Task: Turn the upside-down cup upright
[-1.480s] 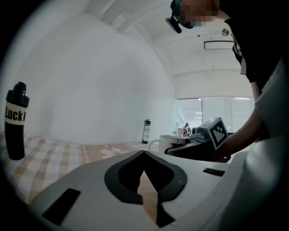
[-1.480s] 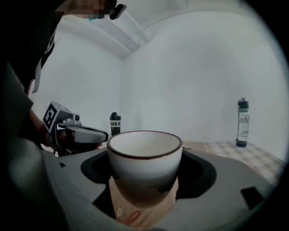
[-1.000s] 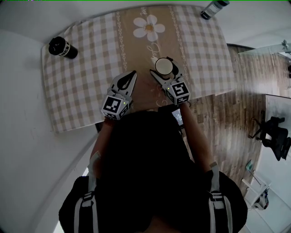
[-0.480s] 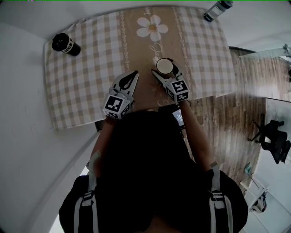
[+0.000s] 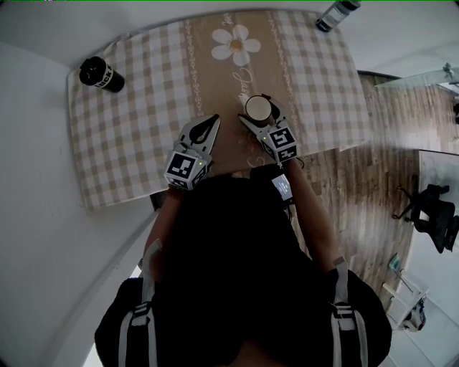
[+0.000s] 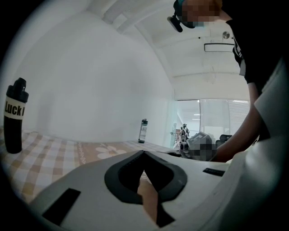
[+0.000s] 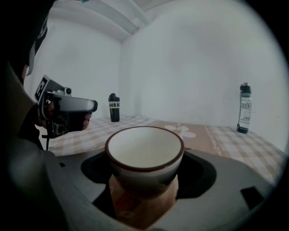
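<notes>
The cup (image 7: 144, 151), small and bowl-shaped with a white inside and a dark brown rim, stands upright with its mouth facing up, clasped between the jaws of the right claw (image 5: 261, 109) over the tan middle strip of the check-clothed bench (image 5: 129, 129), near its front edge.

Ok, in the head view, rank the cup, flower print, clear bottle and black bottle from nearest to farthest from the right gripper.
1. cup, between the jaws of the right gripper.
2. flower print, ahead, mid-cloth.
3. clear bottle, far right corner.
4. black bottle, far left corner.
</notes>
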